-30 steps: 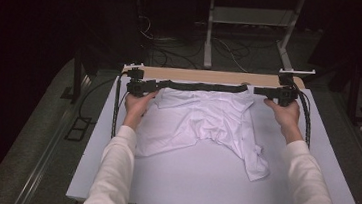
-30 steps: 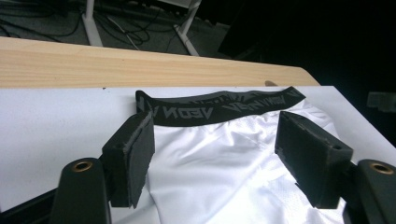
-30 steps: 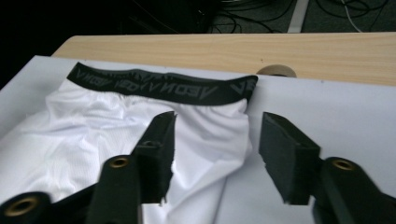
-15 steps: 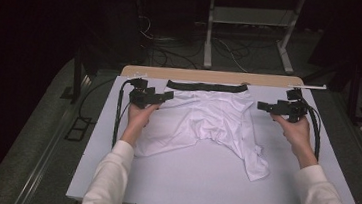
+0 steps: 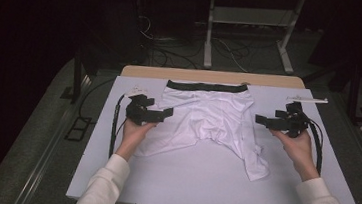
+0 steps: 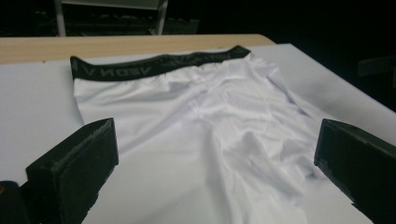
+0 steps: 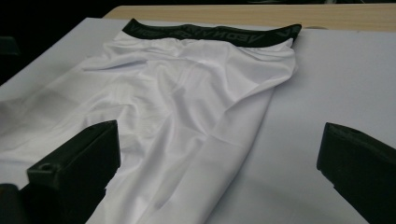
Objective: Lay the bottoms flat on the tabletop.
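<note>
A white garment (image 5: 207,119) with a black waistband (image 5: 206,86) lies spread on the pale table (image 5: 210,190), waistband at the far side and legs crumpled toward me. My left gripper (image 5: 167,112) hovers at its left edge and points inward. Its jaws have just been opening and stand wide apart, with the cloth (image 6: 210,121) lying loose below them. Beside the right edge is my right gripper (image 5: 260,120), whose jaws have also just been opening and grip nothing. In the right gripper view the garment (image 7: 187,93) and waistband (image 7: 210,33) stretch away ahead.
A wooden strip (image 5: 211,76) runs along the table's far edge. Behind it, in the dark, stand a metal frame (image 5: 249,23) and cables on the floor (image 5: 173,56). Bare table surface lies in front of the garment and to its right.
Both grippers let go of the waistband's ends and drew back toward me along the garment's sides. Their jaws opened. The waistband now lies flat at the far side.
</note>
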`<action>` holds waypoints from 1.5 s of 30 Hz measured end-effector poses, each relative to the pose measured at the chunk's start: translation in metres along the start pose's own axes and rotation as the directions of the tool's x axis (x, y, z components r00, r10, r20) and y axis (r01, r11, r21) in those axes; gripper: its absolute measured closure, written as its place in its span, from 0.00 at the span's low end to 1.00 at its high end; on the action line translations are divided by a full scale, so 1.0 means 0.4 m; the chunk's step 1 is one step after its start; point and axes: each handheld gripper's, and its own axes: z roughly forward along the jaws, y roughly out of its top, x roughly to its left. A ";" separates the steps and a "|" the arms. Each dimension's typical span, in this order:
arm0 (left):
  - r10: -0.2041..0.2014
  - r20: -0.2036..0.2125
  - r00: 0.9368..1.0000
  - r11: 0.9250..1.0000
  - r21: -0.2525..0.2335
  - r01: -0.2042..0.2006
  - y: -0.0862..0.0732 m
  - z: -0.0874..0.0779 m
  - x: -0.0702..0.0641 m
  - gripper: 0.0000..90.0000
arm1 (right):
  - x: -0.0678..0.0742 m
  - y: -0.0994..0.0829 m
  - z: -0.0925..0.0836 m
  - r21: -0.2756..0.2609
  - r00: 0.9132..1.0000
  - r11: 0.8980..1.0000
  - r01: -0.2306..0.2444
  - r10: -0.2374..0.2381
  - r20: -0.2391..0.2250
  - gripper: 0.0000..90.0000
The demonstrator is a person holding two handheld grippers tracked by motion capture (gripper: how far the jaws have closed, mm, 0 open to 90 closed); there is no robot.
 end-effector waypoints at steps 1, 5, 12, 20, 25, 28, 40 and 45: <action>-0.008 0.007 1.000 1.000 0.000 0.008 -0.006 -0.005 -0.001 0.00 | 0.004 -0.003 -0.005 -0.005 1.000 1.000 -0.004 0.004 -0.006 0.00; -0.012 0.028 1.000 1.000 0.013 0.011 -0.030 -0.015 -0.018 0.00 | 0.025 -0.019 -0.023 -0.015 1.000 1.000 0.006 -0.006 -0.007 0.00; 0.037 0.060 0.998 0.998 0.044 -0.040 -0.058 -0.025 -0.058 0.00 | 0.041 -0.051 -0.056 0.008 0.999 0.999 0.034 -0.034 0.007 0.00; 0.066 0.113 0.991 0.995 0.062 -0.074 -0.081 -0.037 -0.094 0.00 | 0.044 -0.096 -0.084 0.038 0.999 0.999 0.036 -0.037 0.037 0.00; 0.088 0.126 0.988 0.991 0.088 -0.100 -0.096 -0.040 -0.115 0.00 | 0.051 -0.115 -0.098 0.041 0.999 0.999 0.034 -0.035 0.032 0.00; 0.099 0.140 0.985 0.989 0.098 -0.113 -0.108 -0.040 -0.127 0.00 | 0.061 -0.130 -0.101 0.051 0.999 0.998 0.028 -0.029 0.022 0.00; 0.155 0.158 0.975 0.971 0.156 -0.180 -0.130 -0.023 -0.155 0.00 | 0.135 -0.191 -0.098 0.133 0.995 0.986 0.103 -0.099 -0.031 0.07; 0.165 0.162 0.973 0.968 0.164 -0.191 -0.134 -0.018 -0.160 0.00 | 0.159 -0.210 -0.110 0.135 0.991 0.985 0.108 -0.095 -0.095 0.17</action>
